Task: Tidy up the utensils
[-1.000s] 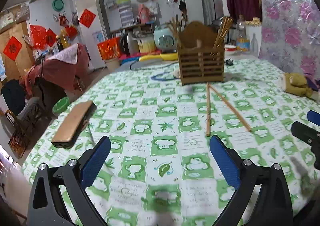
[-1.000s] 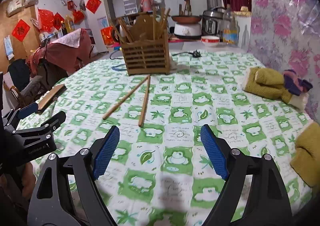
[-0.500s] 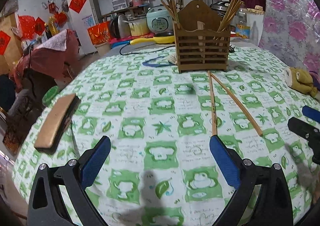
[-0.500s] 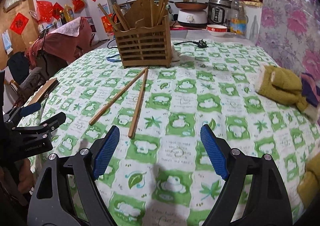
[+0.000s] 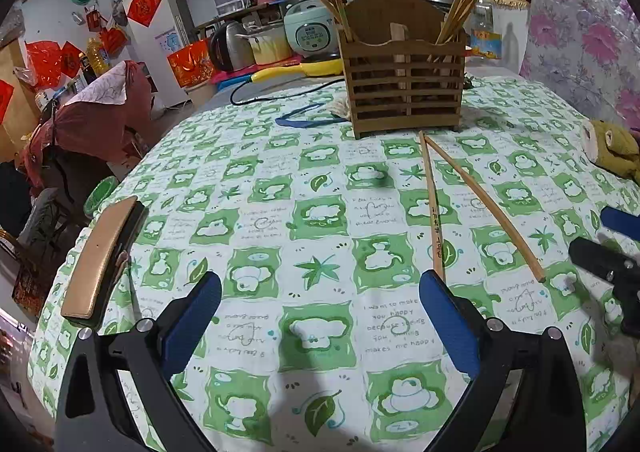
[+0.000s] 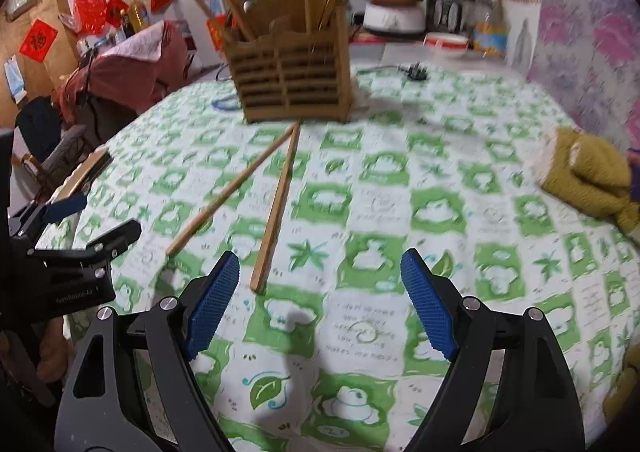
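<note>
The left gripper (image 5: 320,316) is held with its blue-padded fingers (image 5: 448,328) spread wide, and nothing is caught between them; only the green-and-white tablecloth (image 5: 320,212) is seen in the gap. The near end of one chopstick (image 5: 434,208) is met just ahead of the right-hand finger's tip, with the second chopstick (image 5: 486,208) a little further out on that side. The two sticks are laid flat in a narrow V, and their far ends are brought together at the foot of the slatted wooden holder (image 5: 404,88), which stands upright straight ahead and well beyond the fingers, more chopsticks being stood in its outer compartments. A flat tan case (image 5: 100,256) is seen lying off the left-hand finger, at the table's edge.

The right gripper (image 6: 320,300) is likewise held spread, nothing being pinched. From this view, slightly blurred, the nearer chopstick's (image 6: 278,208) end is found just ahead of the left-hand finger (image 6: 212,304), the other stick (image 6: 232,188) being angled away further left. The holder (image 6: 292,80) is seen ahead, and a yellow cloth (image 6: 588,176) lies well off the right-hand finger.
</note>
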A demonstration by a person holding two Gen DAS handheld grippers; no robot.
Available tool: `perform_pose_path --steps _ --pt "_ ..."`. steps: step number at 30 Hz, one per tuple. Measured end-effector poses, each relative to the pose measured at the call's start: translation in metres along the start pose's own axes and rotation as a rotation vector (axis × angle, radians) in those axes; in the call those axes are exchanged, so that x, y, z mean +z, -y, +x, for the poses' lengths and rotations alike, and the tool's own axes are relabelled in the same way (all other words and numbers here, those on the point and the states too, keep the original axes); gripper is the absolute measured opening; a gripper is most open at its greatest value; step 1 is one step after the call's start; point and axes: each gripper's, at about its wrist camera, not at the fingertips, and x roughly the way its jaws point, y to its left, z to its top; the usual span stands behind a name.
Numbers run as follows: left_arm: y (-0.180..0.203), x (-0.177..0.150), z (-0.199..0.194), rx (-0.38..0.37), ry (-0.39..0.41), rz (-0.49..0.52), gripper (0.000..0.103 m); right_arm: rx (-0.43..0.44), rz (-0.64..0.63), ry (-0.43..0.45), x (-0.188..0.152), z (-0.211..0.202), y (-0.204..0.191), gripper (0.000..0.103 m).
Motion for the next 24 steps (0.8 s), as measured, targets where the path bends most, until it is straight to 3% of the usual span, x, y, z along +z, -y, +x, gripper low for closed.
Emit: perform_pose_path --steps 16,24 --pt "0.004 -0.001 0.002 0.0 -0.016 0.022 0.097 0.019 -0.025 -0.028 -0.003 0.003 -0.006 0.081" --pt "-0.012 -0.005 0.006 -0.176 -0.07 -0.022 0.097 0.025 0.019 -0.009 -0.003 0.0 0.003 0.081"
